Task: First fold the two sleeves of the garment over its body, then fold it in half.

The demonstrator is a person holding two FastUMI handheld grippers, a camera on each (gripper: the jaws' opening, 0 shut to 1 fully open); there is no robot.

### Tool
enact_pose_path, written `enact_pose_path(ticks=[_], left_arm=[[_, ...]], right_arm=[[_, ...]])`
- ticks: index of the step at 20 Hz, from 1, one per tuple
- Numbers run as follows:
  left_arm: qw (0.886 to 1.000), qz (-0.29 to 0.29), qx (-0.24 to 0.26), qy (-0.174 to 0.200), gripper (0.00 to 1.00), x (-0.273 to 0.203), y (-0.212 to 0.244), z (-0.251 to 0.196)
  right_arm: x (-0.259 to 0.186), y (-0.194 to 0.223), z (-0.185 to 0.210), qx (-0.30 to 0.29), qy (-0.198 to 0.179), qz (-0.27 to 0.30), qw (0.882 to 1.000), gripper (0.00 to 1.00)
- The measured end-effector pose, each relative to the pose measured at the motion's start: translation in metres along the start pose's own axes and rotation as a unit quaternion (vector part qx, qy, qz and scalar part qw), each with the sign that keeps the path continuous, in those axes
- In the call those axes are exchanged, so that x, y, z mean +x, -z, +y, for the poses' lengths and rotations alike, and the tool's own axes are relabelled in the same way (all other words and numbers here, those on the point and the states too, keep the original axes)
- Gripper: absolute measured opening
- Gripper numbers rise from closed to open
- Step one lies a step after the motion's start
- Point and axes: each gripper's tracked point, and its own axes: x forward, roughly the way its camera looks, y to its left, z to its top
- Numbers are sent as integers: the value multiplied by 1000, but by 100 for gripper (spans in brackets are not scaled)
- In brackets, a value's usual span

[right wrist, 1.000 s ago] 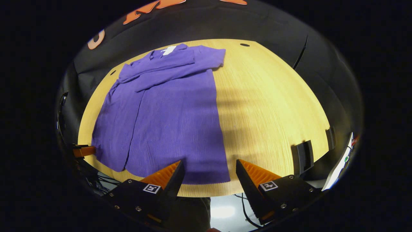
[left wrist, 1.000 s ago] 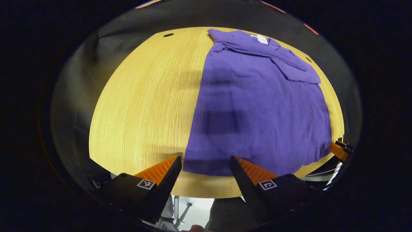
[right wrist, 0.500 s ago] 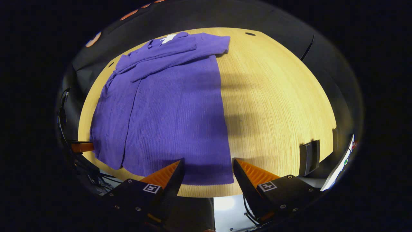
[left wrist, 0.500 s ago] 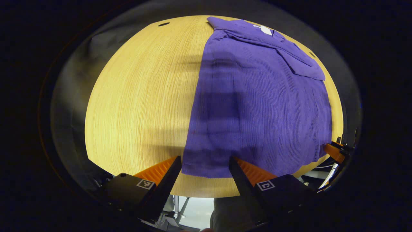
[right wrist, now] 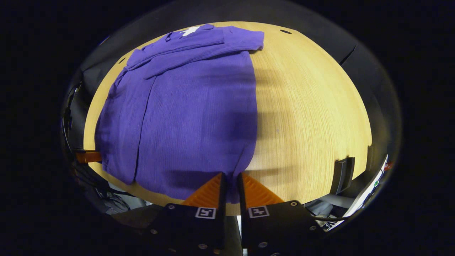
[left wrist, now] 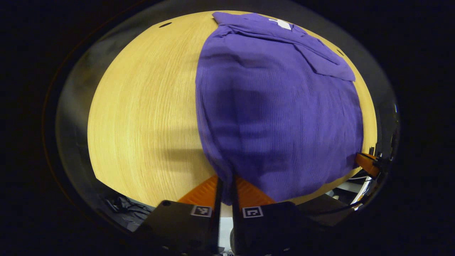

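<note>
Both sleeves (right wrist: 199,53) already lie folded across the chest of the purple garment (left wrist: 277,106), spread on the wooden tabletop (left wrist: 142,106) with its collar toward the far edge. At the near edge, the left hand-held gripper (left wrist: 225,186) and the right hand-held gripper (right wrist: 230,186) each pinch a hem corner, fingers closed on the cloth. The fold in half remains to be done. The fabric looks soft, finely ribbed and limp; the tabletop, smooth and straight-grained.
</note>
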Motion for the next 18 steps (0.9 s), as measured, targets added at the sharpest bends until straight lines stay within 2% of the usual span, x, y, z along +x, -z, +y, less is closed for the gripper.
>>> enact_pose_path(ticks=[1,4,7,10,18], left_arm=[[1000,1,8,9,15,-2,-4,-6],[1000,4,-7,24,11,0,-6,-7],[1000,11,-14,25,8,0,-3,-6],[1000,1,3,13,8,-13,-8,-9],[995,-76,30,51,8,-98,-63,-34]], right_arm=[[1,-2,1,8,-7,3,1000,11],[1,-4,1,35,-27,18,999,4],[-1,-6,2,46,-47,28,997,4],[-12,-16,4,47,-62,15,997,3],[-63,-79,6,39,-103,-51,993,3]])
